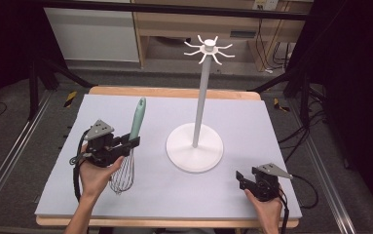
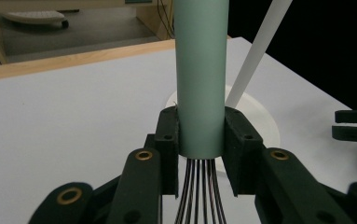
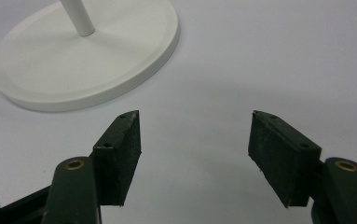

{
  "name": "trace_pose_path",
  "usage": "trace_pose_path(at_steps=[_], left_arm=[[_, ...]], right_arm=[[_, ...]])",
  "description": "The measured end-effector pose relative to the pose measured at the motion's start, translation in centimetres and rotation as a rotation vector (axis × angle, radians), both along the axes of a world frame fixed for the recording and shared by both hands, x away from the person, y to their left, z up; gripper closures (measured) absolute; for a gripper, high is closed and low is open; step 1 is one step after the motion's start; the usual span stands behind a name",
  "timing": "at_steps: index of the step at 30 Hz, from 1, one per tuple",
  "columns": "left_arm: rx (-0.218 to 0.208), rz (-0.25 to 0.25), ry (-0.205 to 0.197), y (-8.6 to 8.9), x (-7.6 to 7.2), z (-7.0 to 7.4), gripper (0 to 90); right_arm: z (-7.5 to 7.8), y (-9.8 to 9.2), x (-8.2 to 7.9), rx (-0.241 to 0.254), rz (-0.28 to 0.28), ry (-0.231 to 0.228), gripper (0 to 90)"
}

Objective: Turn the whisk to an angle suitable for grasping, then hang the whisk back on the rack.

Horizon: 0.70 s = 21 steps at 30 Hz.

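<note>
A whisk [image 1: 136, 122] with a pale green handle and wire loops hangs nearly upright over the left of the mat, loops down. My left gripper [image 1: 134, 141] is shut on the handle just above the wires. In the left gripper view the pads [image 2: 167, 140] press both sides of the green handle [image 2: 200, 84]. A white stand [image 1: 195, 147] with a round base, a tall pole and a ring of hooks [image 1: 208, 48] at its top stands mid-table. My right gripper [image 1: 241, 178] rests low at the near right, open, with nothing between its jaws [image 3: 195, 140]; the stand's base [image 3: 83, 51] lies ahead of it.
A pale grey mat [image 1: 174, 195] covers the wooden table [image 1: 174, 91]. Dark frame legs, cables and floor surround it, and shelving stands behind. My right gripper [image 2: 353, 126] shows at the far right of the left gripper view, past the stand's base [image 2: 260, 121].
</note>
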State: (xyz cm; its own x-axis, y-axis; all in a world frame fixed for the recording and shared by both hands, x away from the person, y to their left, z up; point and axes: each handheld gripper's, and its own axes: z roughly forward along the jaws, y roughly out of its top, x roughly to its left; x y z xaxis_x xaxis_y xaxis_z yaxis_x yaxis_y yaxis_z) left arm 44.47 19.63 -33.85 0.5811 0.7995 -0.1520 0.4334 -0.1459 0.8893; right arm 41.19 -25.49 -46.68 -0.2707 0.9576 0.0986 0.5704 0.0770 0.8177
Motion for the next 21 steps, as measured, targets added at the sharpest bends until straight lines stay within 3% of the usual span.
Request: trace_pose_path(at_steps=[4,21], left_arm=[[-0.030,0.006,-0.064,0.0,-0.3,0.7,68.8],[-0.073,-0.050,-0.159,-0.9,0.1,4.5,68.8]], right_arm=[[0.0,0.0,0.0,-0.007,0.000,-0.006,34.6],[0.0,-0.3,-0.1,-0.013,-0.002,-0.030,34.6]])
